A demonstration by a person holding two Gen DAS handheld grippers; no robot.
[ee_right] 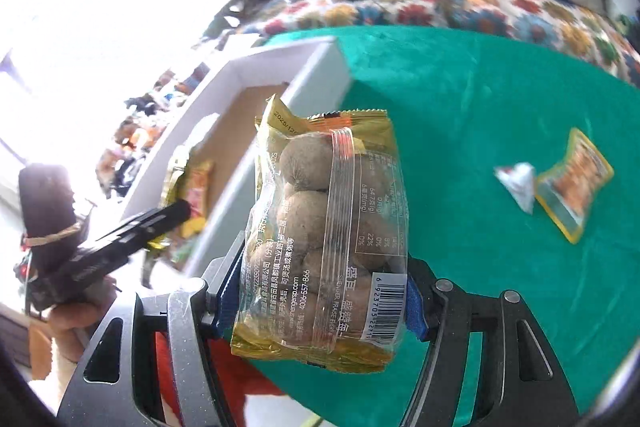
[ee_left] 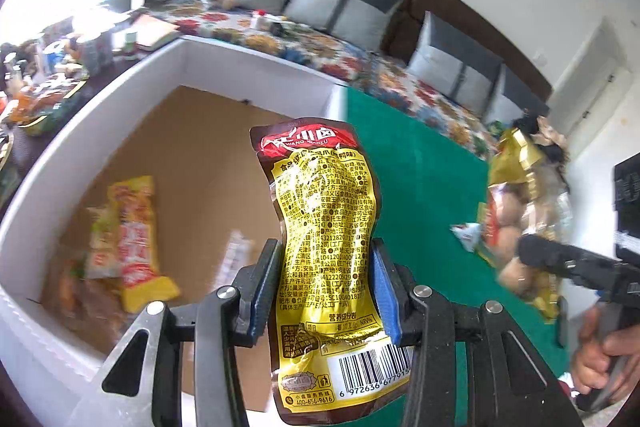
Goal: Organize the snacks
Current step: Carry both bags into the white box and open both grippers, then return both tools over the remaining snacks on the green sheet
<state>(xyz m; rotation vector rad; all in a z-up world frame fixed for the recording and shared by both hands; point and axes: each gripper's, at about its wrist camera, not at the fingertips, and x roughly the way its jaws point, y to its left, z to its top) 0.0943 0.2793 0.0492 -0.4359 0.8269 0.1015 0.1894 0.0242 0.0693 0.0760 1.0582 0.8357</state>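
"WANG" pouch [ee_left: 324, 251], barcode perhaps 6972636677915

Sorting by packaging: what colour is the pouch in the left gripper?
Yellow and dark brown pouch, clearest in the left wrist view.

In the left wrist view, the bottom edge is cutting off the lower corner of the brown-and-yellow packet [ee_left: 324, 267], and the pads of the left gripper [ee_left: 325, 291] are covering its sides. Motion blur is smearing the yellow packets [ee_left: 132, 239] inside the white box [ee_left: 80, 131], so their print is not reading. The gold bag [ee_left: 520, 211] is blurring at the right, partly behind the right gripper [ee_right: 320, 291].

In the right wrist view, glare is washing out the upper left. The small white wrapper [ee_right: 518, 183] on the green surface [ee_right: 480, 99] is appearing too small to identify.
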